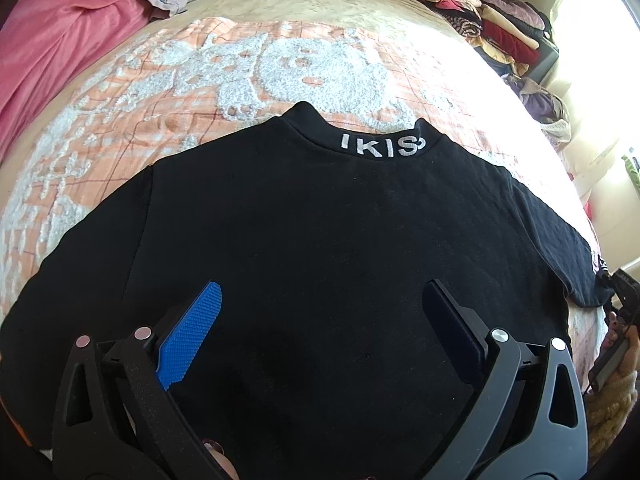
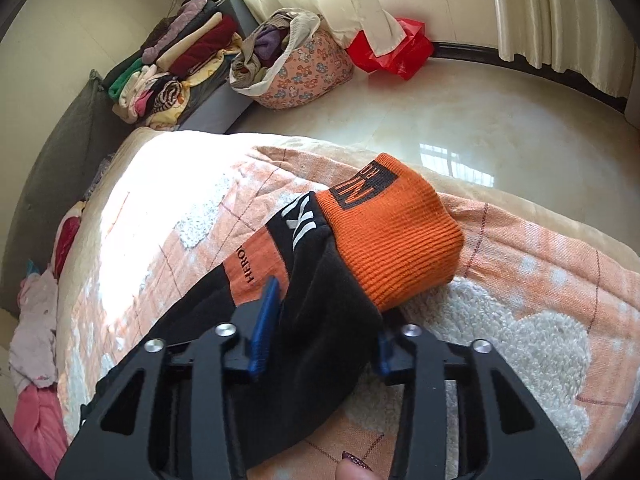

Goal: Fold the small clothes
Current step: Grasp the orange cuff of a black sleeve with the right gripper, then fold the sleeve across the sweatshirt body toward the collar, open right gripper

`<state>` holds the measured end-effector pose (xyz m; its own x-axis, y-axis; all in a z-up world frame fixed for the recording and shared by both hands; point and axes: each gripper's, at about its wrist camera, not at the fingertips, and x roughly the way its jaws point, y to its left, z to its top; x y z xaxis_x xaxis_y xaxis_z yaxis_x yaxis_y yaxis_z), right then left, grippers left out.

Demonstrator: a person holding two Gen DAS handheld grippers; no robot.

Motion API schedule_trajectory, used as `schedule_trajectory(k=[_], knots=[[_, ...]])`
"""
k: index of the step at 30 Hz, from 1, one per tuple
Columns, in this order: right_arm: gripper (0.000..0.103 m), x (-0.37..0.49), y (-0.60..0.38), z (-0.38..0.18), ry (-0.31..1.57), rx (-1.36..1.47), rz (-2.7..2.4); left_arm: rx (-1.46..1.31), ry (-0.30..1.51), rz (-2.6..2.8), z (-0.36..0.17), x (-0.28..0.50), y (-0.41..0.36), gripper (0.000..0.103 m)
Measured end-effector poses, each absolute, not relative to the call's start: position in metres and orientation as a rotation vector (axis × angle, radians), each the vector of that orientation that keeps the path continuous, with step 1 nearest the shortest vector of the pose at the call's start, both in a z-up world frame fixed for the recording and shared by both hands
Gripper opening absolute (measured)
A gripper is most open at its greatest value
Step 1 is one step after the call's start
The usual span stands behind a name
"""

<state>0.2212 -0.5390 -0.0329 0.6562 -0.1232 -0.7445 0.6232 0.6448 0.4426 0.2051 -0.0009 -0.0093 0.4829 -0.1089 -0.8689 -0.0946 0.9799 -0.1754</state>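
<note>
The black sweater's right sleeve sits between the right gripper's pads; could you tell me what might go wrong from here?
1. The right gripper is closed on the bunched black sleeve just behind the orange cuff; a partial bite might slip as the sleeve is carried.
2. The left gripper hangs open over the black sweater, pinning nothing, so pulling the sleeve could drag the whole garment askew.
3. The cuff lies near the blanket's edge and could slide off.

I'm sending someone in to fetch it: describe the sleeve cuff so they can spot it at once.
Start at the bed with the orange-and-white fleecy blanket. A black sweatshirt lies flat on it, and its sleeve runs towards the bed's edge near the shiny floor. The cuff ends that sleeve: ribbed, bright orange with a black lettered patch, the only orange knit on the black garment.
</note>
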Motion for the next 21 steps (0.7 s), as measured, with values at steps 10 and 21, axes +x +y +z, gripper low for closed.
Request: schedule_trajectory(k=[10,21], knots=[[0.017,0.219,-0.468,0.034,0.614,0.65,-0.202,-0.269,1.039,-0.009,0.006,0.196,0.016,0.095],[0.017,0.23,-0.369,0.084,0.607,0.555,0.059,-0.326,0.997,-0.031,0.026,0.185,0.036,0.095]])
